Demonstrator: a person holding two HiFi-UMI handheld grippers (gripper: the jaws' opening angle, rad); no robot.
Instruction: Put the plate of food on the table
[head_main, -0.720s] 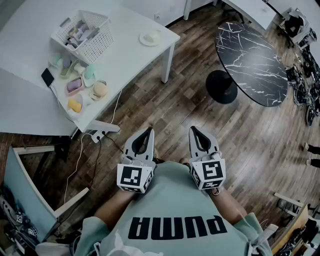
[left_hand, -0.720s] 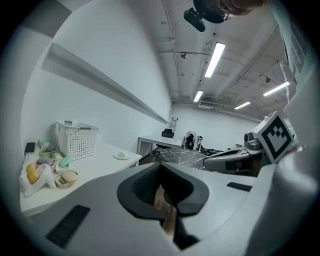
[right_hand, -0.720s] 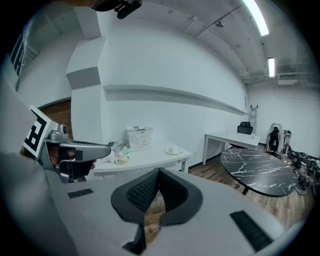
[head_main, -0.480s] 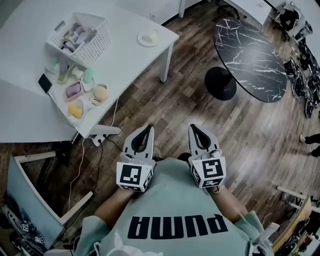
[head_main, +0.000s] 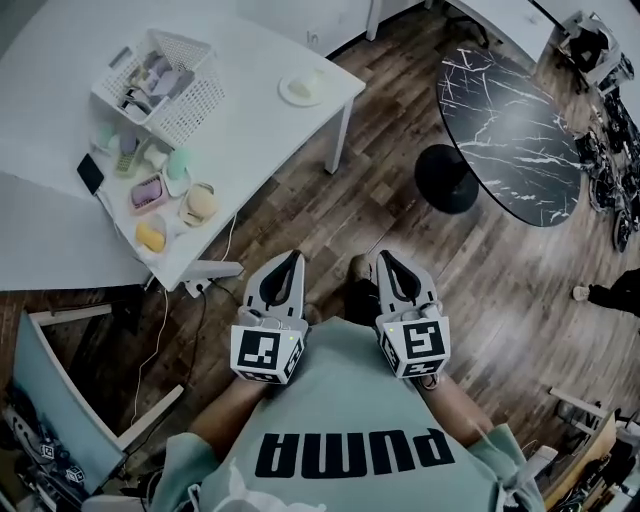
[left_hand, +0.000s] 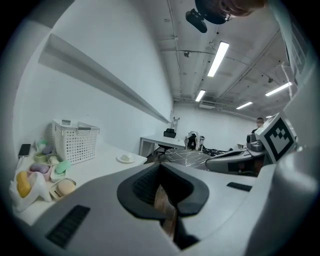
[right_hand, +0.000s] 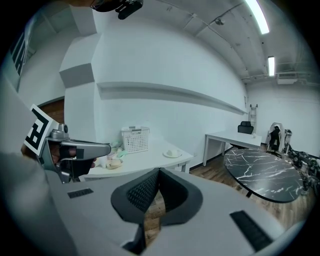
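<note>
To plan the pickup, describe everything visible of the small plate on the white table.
The plate is small, round and pale, possibly ceramic, with a pale lump of food resting on it. It lies flat on the white table, near the corner above a table leg, apart from the white basket. Nothing but the food and tabletop touches it; the left claw and right claw, both shut, are nowhere near it.

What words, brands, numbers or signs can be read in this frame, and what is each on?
"PUMA": on the person's shirt, upside down in the head view.
Square coded markers on the cubes of the left tool and right tool: patterns only, no letters.
Things in the white basket: too small to read.
</note>
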